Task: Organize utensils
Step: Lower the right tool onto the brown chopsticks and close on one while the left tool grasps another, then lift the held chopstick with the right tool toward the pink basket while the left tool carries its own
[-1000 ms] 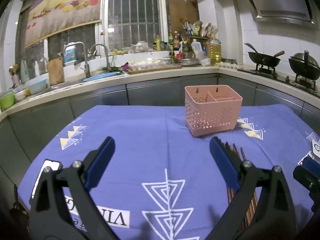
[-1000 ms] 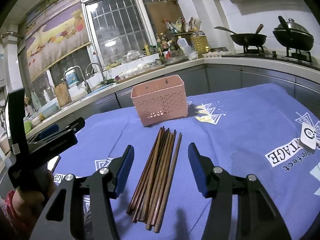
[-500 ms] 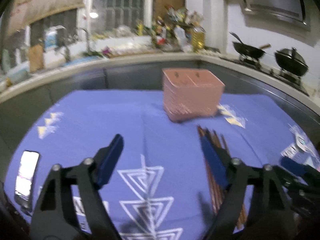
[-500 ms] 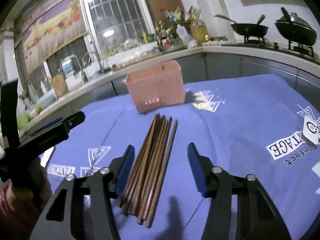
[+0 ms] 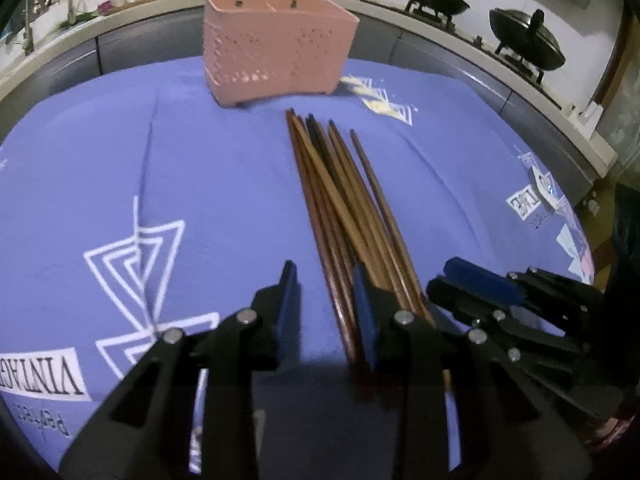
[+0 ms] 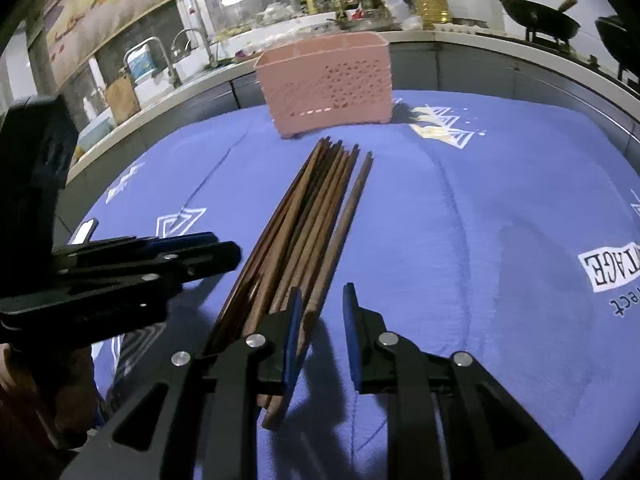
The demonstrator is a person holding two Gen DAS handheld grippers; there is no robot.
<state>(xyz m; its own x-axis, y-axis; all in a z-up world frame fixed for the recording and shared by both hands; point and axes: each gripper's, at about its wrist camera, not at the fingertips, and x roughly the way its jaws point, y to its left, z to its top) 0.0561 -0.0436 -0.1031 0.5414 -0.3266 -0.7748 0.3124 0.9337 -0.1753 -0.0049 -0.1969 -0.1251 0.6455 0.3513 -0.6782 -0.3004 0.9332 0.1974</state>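
The biggest risk lies with the bundle of wooden chopsticks (image 6: 304,236): both claws come down at its near end from either side, and if they squeeze it unevenly the loose sticks are likely to fan out or roll across the blue tablecloth (image 5: 208,184).

The left gripper (image 5: 326,308) is closing, its right finger over the bundle's left edge and only a stick or two in its gap. The right gripper (image 6: 320,320) is also closing, its left finger over the bundle's right edge and mostly cloth in its gap. Neither clamps anything yet, so a pinch here could catch one stick and leave the rest.

The chopsticks lie flat mid-table, long axis running from the grippers toward the pink utensil basket (image 5: 276,44), their tips stopping just short of its front wall.
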